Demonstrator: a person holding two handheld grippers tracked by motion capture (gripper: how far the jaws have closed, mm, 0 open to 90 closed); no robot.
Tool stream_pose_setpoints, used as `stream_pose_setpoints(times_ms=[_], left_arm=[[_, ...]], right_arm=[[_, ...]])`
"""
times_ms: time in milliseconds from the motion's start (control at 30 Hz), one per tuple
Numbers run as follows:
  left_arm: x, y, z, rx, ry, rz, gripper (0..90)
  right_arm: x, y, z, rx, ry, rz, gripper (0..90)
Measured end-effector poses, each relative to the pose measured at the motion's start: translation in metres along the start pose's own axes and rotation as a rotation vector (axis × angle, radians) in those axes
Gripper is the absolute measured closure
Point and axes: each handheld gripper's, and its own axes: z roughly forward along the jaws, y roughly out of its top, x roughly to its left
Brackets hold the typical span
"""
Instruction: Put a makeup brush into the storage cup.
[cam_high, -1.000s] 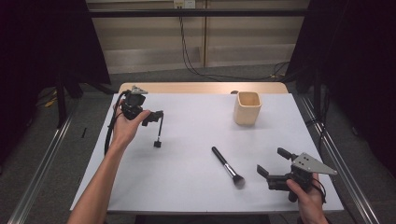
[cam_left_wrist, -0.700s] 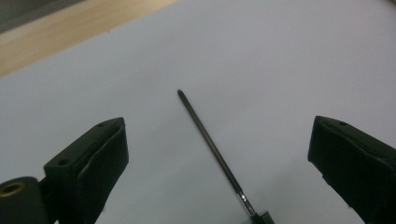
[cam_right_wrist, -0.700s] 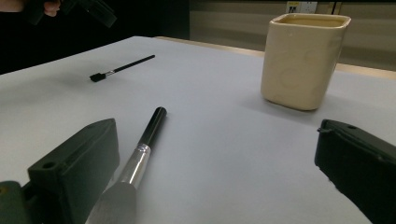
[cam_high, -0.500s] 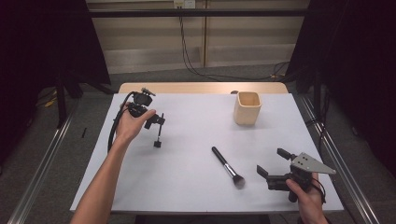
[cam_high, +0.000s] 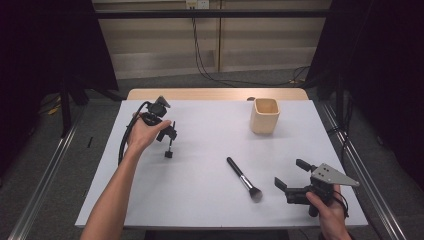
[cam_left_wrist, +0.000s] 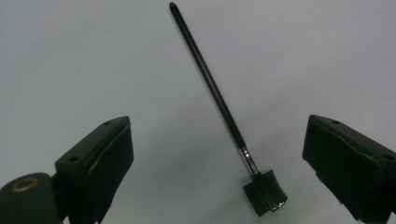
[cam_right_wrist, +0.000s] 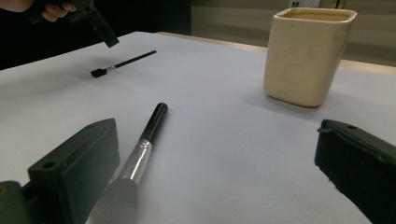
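Brow brush (cam_left_wrist: 219, 102) with a thin black handle lies flat on the white surface (cam_high: 210, 175), just below the left gripper (cam_high: 167, 135), whose fingers (cam_left_wrist: 95, 161) spread wide and empty above it. Right gripper (cam_high: 292, 177) rests open, empty, near a powder brush (cam_high: 243, 179); beige cup (cam_high: 264, 115) stands apart.

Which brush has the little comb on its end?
The thin black brow brush under the left gripper. Its end is a small square comb head, while the thicker powder brush near the right gripper ends in soft bristles.
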Motion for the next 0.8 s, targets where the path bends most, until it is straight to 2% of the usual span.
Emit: stream_pose_setpoints(times_ms=[67,200,233,267,433,500,633,667,800], left_arm=[[-0.002,0.003,0.005,0.040,0.026,0.016,8.5],[-0.002,0.003,0.011,0.068,0.035,0.006,8.0],[-0.002,0.003,0.012,0.071,0.050,0.011,8.2],[-0.002,0.004,0.014,0.064,0.055,-0.003,8.0],[-0.004,0.004,0.019,0.087,0.054,0.012,6.9],[-0.005,0.004,0.021,0.100,0.078,0.008,6.4],[-0.006,0.004,0.027,0.140,0.060,0.017,7.7],[-0.006,0.004,0.028,0.141,0.072,0.020,14.0],[-0.008,0.005,0.033,0.156,0.064,0.004,15.6]], right_arm=[[0.000,0.000,0.000,0.001,0.002,-0.002,0.0],[0.000,0.000,-0.001,0.001,0.003,0.001,0.0],[0.000,0.000,-0.001,0.001,0.002,0.001,0.0],[0.000,0.000,-0.001,0.000,0.003,0.002,0.0],[0.000,0.000,0.000,0.006,0.005,0.002,0.0],[0.000,0.000,0.000,0.006,0.005,0.000,0.0],[0.000,-0.001,-0.001,0.007,0.006,0.000,0.0],[0.000,-0.001,0.000,0.008,0.006,0.002,0.0],[0.000,-0.001,-0.001,0.010,0.005,0.003,0.0]])
